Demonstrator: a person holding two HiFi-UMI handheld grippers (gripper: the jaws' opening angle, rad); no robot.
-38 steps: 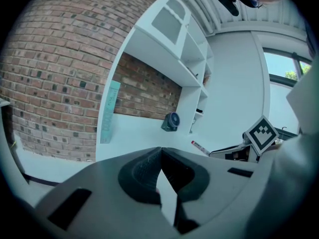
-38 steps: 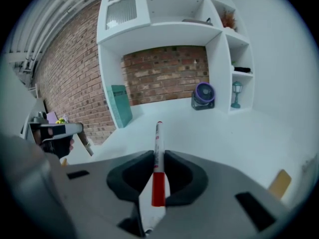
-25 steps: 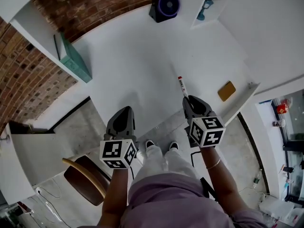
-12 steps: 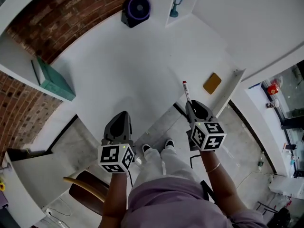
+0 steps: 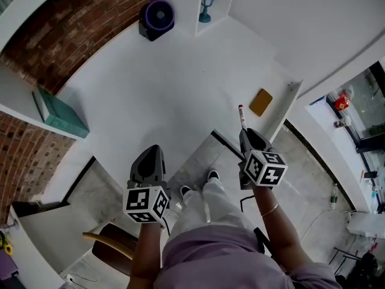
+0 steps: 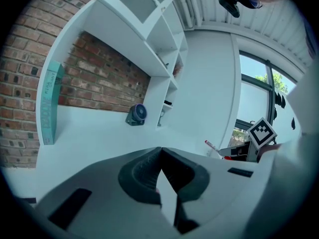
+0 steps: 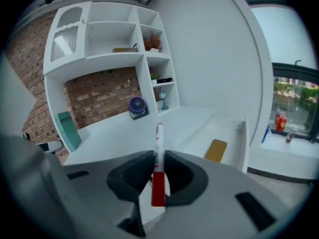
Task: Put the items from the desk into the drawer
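My right gripper is shut on a red-and-white marker pen, whose white end sticks out forward over the desk's near right edge. The open white drawer lies just right of it, with a flat mustard-yellow item inside. My left gripper hangs at the desk's front edge, jaws closed together with nothing between them. The white desk top stretches ahead of both.
A purple and black fan stands at the back of the desk, next to a white shelf unit holding a small teal lamp. A teal book leans at the left. A brown chair sits behind me.
The view has swung so the desk shifted leftward and the drawer came nearer my right gripper. The marker stays held; both grippers keep their places by the desk's front edge.
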